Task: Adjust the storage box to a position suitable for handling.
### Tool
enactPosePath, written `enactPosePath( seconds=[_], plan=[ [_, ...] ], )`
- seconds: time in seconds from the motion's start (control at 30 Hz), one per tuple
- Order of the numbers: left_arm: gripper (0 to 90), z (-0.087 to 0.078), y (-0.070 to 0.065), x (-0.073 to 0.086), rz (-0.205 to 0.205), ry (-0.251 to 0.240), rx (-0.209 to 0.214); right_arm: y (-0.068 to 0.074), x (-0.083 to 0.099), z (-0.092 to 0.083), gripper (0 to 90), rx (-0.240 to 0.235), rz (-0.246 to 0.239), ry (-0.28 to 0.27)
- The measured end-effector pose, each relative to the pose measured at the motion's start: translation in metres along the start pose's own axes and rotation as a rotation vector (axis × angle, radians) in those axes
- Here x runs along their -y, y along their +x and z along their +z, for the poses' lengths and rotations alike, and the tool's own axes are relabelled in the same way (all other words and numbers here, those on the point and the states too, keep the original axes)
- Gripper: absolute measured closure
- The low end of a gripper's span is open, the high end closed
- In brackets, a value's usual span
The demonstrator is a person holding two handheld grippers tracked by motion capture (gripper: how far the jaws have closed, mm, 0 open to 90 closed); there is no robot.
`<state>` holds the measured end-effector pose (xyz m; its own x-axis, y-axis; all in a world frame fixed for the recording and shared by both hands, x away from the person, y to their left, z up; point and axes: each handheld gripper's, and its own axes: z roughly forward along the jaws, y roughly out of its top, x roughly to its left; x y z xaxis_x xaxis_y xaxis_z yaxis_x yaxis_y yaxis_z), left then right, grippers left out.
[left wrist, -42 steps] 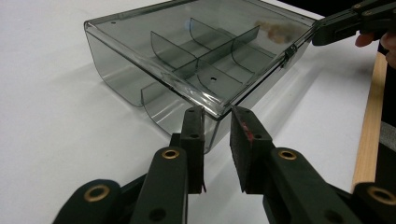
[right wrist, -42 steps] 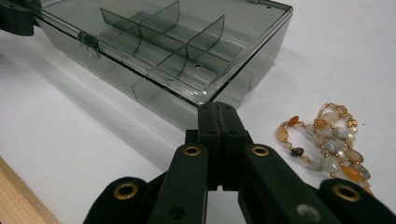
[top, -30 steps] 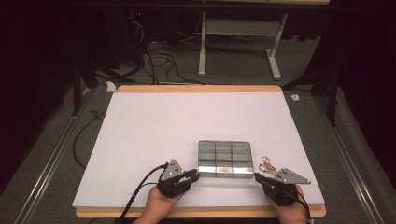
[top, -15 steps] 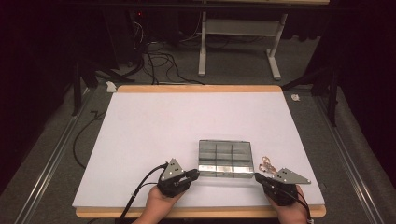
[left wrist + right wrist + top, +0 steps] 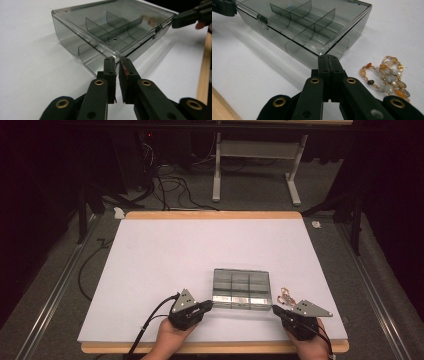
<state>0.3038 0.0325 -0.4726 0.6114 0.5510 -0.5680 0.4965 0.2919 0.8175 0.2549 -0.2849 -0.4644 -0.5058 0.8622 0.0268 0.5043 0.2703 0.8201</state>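
Your left gripper (image 5: pixel 117 61) has just been closing its jaws, now nearly together with nothing between them, tips at the near left corner of the clear box (image 5: pixel 112 27). Your right gripper (image 5: pixel 328 58) is pressed fully together at the box's near right corner. A bead bracelet (image 5: pixel 385 75) lies just right of the box on the white table (image 5: pixel 165 255).

One box, one bracelet, two tongs.
A single smoky clear box (image 5: pixel 241 289) with six compartments and one beaded bracelet (image 5: pixel 387 75) lay on the white surface (image 5: pixel 165 260).
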Motion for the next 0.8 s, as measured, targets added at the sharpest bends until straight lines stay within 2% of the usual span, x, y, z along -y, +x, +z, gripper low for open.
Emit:
enactPosePath(
  seconds=[0.3,0.5,0.8],
  plan=[
    [85.4,0.0,-0.001,-0.001,0.006,-0.006,0.004,0.0,0.0,0.0,90.0,0.002,0.0,0.0],
    [85.4,0.0,-0.001,-0.002,0.01,-0.011,0.006,0.001,-0.005,-0.003,90.0,0.013,-0.008,-0.034],
    [85.7,0.001,0.0,-0.006,0.012,-0.022,0.003,0.002,-0.011,-0.003,90.0,0.007,-0.003,-0.055]
  ],
)
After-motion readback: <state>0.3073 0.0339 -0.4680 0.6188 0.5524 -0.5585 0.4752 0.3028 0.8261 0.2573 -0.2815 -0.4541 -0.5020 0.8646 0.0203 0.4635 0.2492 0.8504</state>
